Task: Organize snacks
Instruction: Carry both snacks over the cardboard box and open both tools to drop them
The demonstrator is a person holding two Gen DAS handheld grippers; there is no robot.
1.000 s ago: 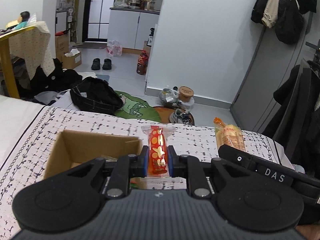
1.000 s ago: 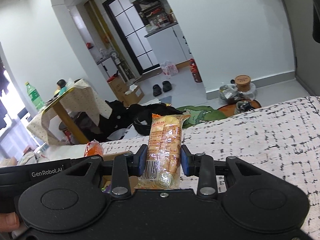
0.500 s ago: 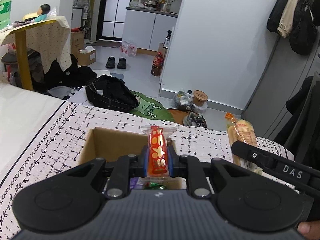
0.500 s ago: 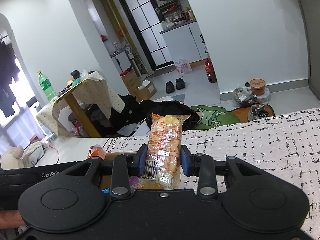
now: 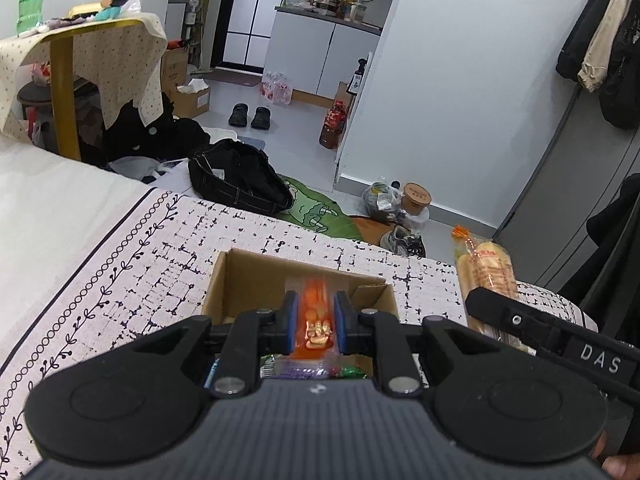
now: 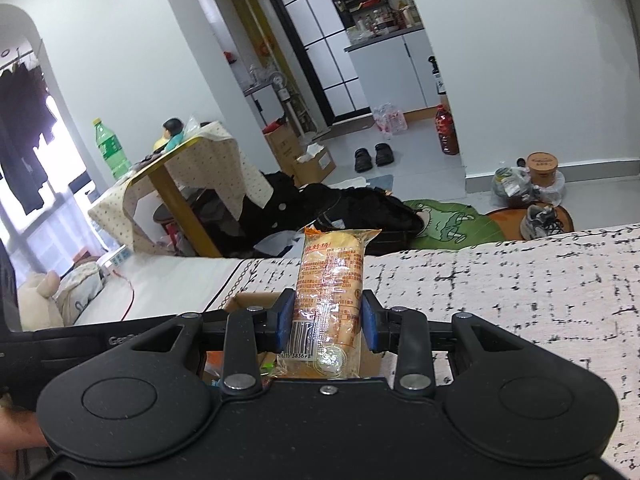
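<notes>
Both grippers have slid across toward the cardboard box [image 5: 248, 280] vs a sec ago. In the left wrist view the box was low-left of centre w/ its opening mostly off to the side; now it sits dead centre under the left gripper [image 5: 316, 322], and I see into it. That gripper's jaws are pinched tight on the red-orange snack packet [image 5: 316, 312], which has tipped from standing upright to leaning fwd over the box mouth. A few wrappers, green and purple, already lie inside at the lower edge of the opening.

Right gripper [image 6: 326, 320] is clamped on the yellow cake pack [image 6: 330, 292], held upright; same pack shows at right of the left view, above the patterned bedspread [image 5: 120, 272]. In the right view the box rim has come into frame just behind the left jaw, so this pack is near the box but, I'd say, not yet over it.

My read: left packet is lined up for a drop; opening the jaws should land it inside. Right pack needs more travel left first.
</notes>
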